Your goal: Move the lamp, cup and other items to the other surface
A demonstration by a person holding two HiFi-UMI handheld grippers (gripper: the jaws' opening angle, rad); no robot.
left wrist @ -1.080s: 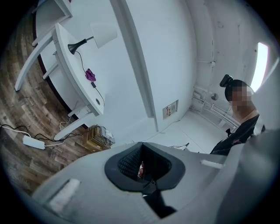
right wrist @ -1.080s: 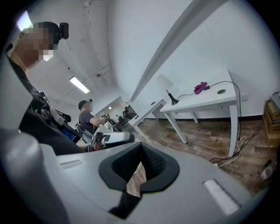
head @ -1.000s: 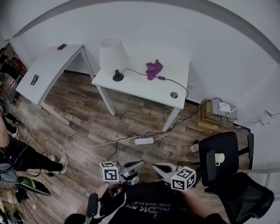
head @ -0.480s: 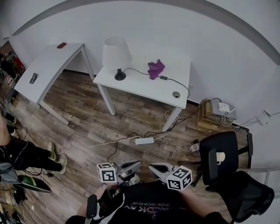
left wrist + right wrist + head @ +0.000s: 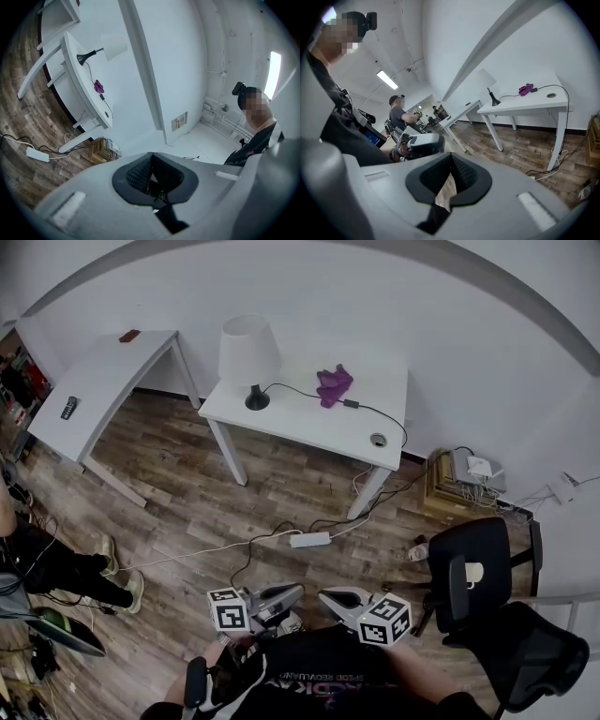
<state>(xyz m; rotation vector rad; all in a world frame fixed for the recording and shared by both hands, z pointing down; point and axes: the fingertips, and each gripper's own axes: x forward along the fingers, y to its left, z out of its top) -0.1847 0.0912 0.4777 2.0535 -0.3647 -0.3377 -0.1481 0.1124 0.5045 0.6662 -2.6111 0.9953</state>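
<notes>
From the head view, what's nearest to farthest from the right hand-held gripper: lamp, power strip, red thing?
1. Power strip: on the floor, just ahead of the right hand-held gripper.
2. Lamp: on the middle table.
3. Red thing: far end of the left table.

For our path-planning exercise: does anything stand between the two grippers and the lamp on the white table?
Nothing upright. Between the left gripper, the right gripper and the lamp on its table lies open floor, with only a power strip and cables flat on it. The chair stands off to the right.
</notes>
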